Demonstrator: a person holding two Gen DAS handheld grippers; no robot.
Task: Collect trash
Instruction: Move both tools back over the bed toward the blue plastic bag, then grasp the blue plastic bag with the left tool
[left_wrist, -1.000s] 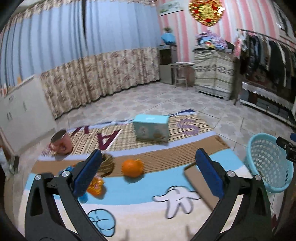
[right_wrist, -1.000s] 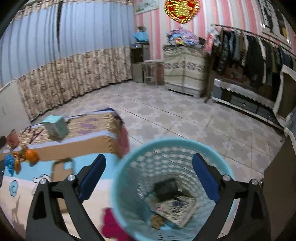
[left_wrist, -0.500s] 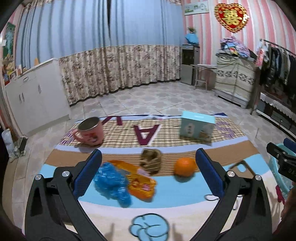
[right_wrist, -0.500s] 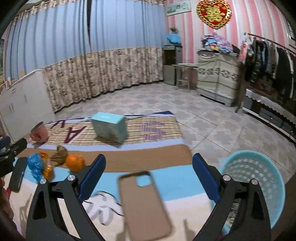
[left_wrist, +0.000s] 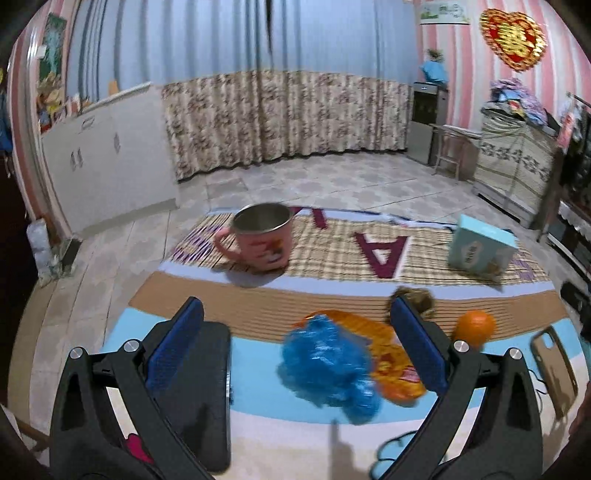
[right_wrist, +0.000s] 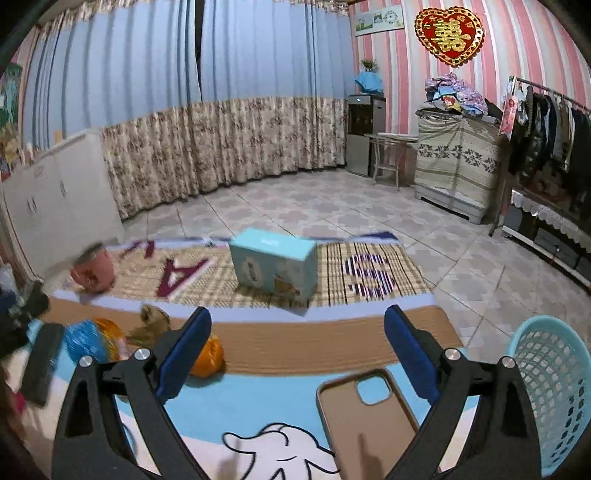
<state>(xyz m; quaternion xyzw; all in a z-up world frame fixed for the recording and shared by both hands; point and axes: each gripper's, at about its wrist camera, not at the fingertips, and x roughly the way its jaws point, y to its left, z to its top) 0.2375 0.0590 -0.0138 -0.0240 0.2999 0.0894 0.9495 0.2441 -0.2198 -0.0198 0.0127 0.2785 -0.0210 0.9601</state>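
Left gripper (left_wrist: 295, 347) wide open, empty, over blue wrapper (left_wrist: 327, 367) and orange wrapper (left_wrist: 393, 363) on mat (left_wrist: 258, 314). Right gripper (right_wrist: 297, 352) wide open, empty, above phone case (right_wrist: 364, 417); basket (right_wrist: 554, 384) right, box (right_wrist: 275, 264) beyond.

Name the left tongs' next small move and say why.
Probably ease the left tongs forward and down onto the crumpled blue plastic. They are open and empty, the blue wad lies on the mat between their fingers, partly over the orange wrapper, and looks like trash for the basket.
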